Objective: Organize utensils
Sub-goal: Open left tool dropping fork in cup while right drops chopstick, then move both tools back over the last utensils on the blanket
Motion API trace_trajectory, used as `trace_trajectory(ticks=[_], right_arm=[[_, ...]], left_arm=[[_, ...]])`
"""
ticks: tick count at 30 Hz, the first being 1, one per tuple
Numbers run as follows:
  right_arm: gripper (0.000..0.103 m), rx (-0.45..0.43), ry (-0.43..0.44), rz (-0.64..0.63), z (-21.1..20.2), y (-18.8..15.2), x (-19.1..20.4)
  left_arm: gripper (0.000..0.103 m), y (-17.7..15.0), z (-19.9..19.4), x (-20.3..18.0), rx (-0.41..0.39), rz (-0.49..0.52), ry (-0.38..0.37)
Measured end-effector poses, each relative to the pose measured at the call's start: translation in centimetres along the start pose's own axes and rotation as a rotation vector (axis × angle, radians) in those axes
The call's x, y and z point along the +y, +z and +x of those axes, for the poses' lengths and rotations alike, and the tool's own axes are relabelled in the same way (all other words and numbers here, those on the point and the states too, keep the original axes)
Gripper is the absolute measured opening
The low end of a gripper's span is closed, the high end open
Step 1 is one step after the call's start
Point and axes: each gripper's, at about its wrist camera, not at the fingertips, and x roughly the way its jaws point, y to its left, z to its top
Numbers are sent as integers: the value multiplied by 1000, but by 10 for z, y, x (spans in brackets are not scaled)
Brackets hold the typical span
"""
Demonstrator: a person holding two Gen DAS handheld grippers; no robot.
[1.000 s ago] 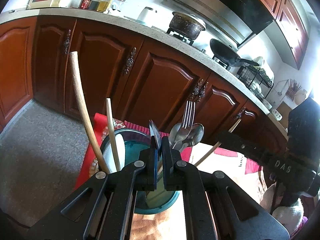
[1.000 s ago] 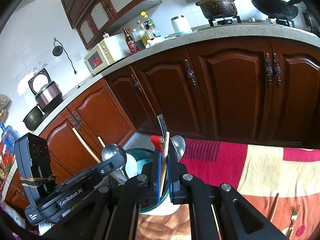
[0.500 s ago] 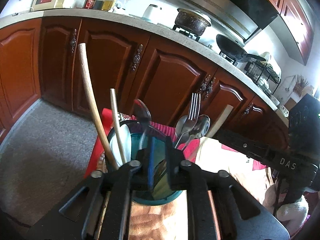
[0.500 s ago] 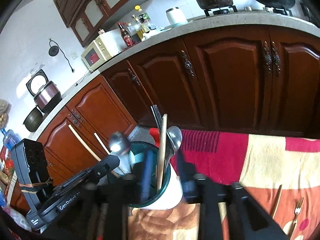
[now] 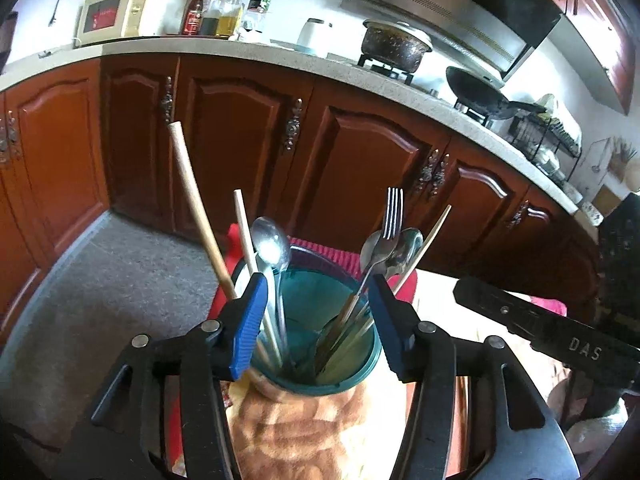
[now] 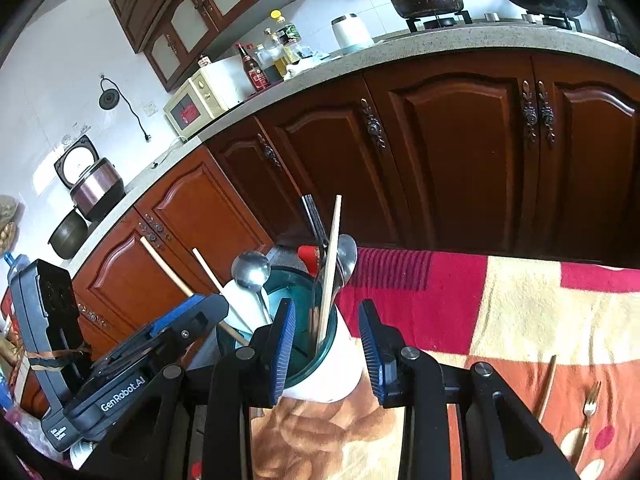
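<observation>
Left gripper (image 5: 316, 312) stands open over the mouth of the green cup (image 5: 320, 376), nothing pinched; its jaws have just been opening, and the steel spoon (image 5: 272, 246) now stands free in the cup between them, leaning on the rim. Right gripper (image 6: 326, 340) is parted too, jaws having just opened, pads clear of the pale chopstick (image 6: 331, 256) that stands in the cup with a fork (image 5: 390, 220) and more spoons. Cup is the landmark: it sits at the near corner of the red-and-cream cloth (image 6: 500, 308), both tools crowded right over it. Two wooden handles (image 5: 196, 208) lean out of a white holder touching the cup's far left side. Still loose on the cloth, well to the cup's right: another chopstick (image 6: 547, 386) and a small fork (image 6: 588, 398). Risks, as I judge them: both tools share the same tight space above the cup, so either one pulling back carelessly could hook a pad on a leaning handle and tip the cup, which looks top-heavy with long utensils and stands on soft, rumpled cloth near the edge. The two tools could also knock each other. Hard to read: the cup's base is hidden behind the fingers, its bottom contents are a dark tangle, and how the white holder stands against it I cannot tell. The loose fork's lower end is cut off by the frame rim.
</observation>
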Motion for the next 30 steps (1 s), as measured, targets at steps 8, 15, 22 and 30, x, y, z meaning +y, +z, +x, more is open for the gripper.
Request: trace_trajectory(ticks=[8,15,22,30], right_arm=[[33,2,-47,-34,-18,-17,-2],[33,12,-77,-19,-35,-35,-18],[34,20,-120,8,-61,-55,-45],[34,43,-217,41,-107,-94,-107]], left_arm=[[56,-9,-11,-15,7,31,105],[56,-22,-17,-35,22,63,116],[56,-40,-20,-66,52,95,59],[56,-63,-14,-104,106,115,-64]])
